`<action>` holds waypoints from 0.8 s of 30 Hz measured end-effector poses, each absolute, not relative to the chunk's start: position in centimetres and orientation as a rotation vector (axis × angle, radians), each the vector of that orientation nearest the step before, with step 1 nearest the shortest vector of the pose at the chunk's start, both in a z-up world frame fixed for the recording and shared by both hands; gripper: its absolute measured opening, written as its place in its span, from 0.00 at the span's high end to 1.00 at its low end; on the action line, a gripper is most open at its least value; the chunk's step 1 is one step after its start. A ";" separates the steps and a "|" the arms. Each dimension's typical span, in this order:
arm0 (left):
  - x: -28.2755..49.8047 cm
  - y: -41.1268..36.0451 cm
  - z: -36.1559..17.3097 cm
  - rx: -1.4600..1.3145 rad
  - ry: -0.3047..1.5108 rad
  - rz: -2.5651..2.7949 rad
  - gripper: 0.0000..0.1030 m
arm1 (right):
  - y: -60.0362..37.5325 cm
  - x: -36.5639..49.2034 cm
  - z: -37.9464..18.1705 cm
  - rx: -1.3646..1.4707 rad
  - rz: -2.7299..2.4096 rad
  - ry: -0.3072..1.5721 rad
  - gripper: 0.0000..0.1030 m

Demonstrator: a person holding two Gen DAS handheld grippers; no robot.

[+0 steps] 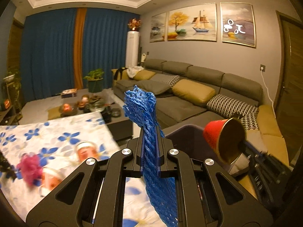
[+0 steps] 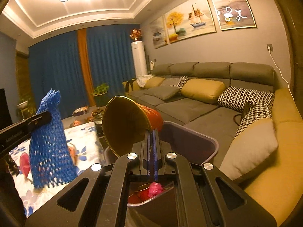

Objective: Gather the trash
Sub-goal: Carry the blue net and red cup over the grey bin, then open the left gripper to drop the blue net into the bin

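My left gripper (image 1: 150, 132) is shut on a blue foam net sleeve (image 1: 140, 104), which sticks up past the fingertips and hangs down behind them. My right gripper (image 2: 151, 134) is shut on the rim of a red paper cup (image 2: 132, 124) with a gold inside, tilted on its side over a dark purple bin (image 2: 214, 143). A pink net ball (image 2: 155, 187) and another red cup lie inside the bin. In the right wrist view the blue net sleeve (image 2: 49, 141) hangs at the left from the left gripper (image 2: 47, 116). In the left wrist view the red cup (image 1: 223, 138) is at the right, above the bin (image 1: 181, 132).
A table with a blue-flowered cloth (image 1: 56, 138) lies at the left with a pink net (image 1: 30, 168) and blurred cups on it. Behind it is a dark coffee table (image 1: 121, 124) with dishes. A grey and mustard corner sofa (image 1: 189, 106) runs along the right.
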State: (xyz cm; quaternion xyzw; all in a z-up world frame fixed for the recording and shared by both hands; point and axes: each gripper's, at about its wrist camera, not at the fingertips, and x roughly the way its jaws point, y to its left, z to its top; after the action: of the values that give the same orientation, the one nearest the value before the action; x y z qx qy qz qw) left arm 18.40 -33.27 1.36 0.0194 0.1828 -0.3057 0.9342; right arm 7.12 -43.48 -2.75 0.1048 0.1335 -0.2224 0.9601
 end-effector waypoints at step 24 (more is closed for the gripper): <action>22.3 -41.0 -2.4 0.008 0.425 -0.803 0.91 | -46.9 9.7 -4.0 0.238 -0.494 0.308 0.96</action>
State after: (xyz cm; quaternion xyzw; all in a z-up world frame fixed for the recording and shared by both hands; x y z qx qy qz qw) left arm 22.34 -41.05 -2.37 0.0040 0.2051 -0.3880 0.8985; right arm 9.73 -46.95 -4.01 0.1169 0.1514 -0.2430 0.9510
